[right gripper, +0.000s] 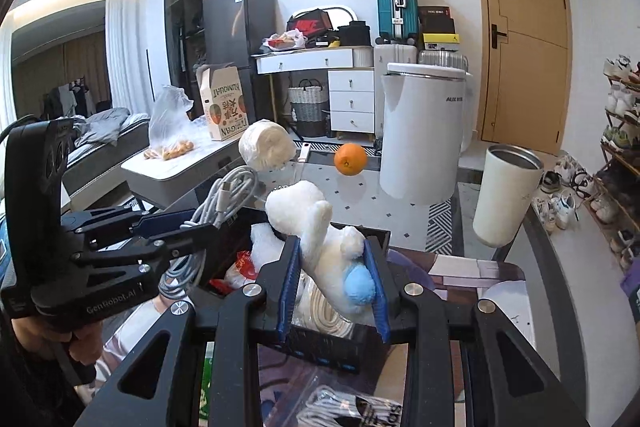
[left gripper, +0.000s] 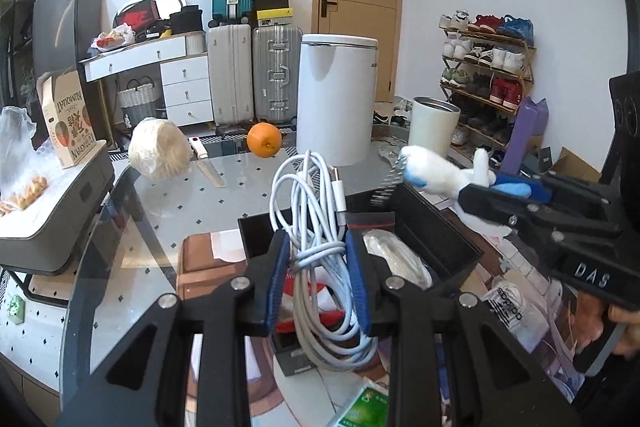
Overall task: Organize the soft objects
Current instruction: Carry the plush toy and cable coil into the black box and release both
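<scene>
My left gripper (left gripper: 318, 247) is shut on a bundle of white charging cable (left gripper: 316, 211), held above an open black box (left gripper: 436, 223). The same cable bundle (right gripper: 228, 195) shows at the left of the right wrist view, in the left gripper (right gripper: 196, 223). My right gripper (right gripper: 332, 255) is shut on a white plush toy with blue feet (right gripper: 312, 223), also over the black box (right gripper: 320, 343). In the left wrist view that plush toy (left gripper: 436, 173) hangs at the right in the right gripper (left gripper: 476, 195). The box holds a coiled cream rope (right gripper: 328, 315), a white bag and red packaging.
On the glass table stand a white kettle (left gripper: 336, 99), a cream tumbler (left gripper: 434, 127), an orange (left gripper: 264, 140), a wrapped cabbage (left gripper: 160, 149) and a knife (left gripper: 206, 163). A packet of socks (right gripper: 352, 407) lies near me. Suitcases, drawers and a shoe rack (left gripper: 488, 67) stand behind.
</scene>
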`<state>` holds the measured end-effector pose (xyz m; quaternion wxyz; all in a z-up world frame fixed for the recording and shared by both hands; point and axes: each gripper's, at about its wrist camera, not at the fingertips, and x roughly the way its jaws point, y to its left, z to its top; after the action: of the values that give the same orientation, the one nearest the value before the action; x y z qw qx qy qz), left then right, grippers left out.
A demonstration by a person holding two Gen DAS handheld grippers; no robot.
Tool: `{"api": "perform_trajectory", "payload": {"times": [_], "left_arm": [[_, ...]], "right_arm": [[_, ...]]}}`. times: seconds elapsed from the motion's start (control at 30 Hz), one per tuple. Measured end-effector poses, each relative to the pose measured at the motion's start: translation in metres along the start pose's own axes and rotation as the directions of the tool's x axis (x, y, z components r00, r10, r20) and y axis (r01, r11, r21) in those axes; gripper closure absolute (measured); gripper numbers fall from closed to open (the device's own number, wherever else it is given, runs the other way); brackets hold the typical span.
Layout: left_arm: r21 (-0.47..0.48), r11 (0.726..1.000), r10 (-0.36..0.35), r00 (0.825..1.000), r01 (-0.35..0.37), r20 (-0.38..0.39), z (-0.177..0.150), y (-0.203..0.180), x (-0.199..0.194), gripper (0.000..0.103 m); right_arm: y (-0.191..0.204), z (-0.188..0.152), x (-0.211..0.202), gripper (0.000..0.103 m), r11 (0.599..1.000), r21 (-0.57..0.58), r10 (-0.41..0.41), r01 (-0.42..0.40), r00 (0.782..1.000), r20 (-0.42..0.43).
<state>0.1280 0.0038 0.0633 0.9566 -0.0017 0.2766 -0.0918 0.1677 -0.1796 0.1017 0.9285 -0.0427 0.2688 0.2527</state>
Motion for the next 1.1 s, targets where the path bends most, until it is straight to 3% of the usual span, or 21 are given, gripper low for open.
{"api": "perform_trajectory", "payload": {"times": [0.5,1.1], "left_arm": [[-0.011,1.0,-0.013,1.0,0.012,-0.012,-0.002,0.005,0.026,0.079],[0.046,0.998,0.038,0.997,-0.035,-0.062,-0.01,-0.001,0.041,0.073]], "right_arm": [[0.003,0.002,0.052,0.072,0.999,0.005,-0.036,0.036,0.997,-0.064],[0.001,-0.001,0.065,0.072,0.998,-0.007,-0.057,0.056,0.993,-0.1]]}}
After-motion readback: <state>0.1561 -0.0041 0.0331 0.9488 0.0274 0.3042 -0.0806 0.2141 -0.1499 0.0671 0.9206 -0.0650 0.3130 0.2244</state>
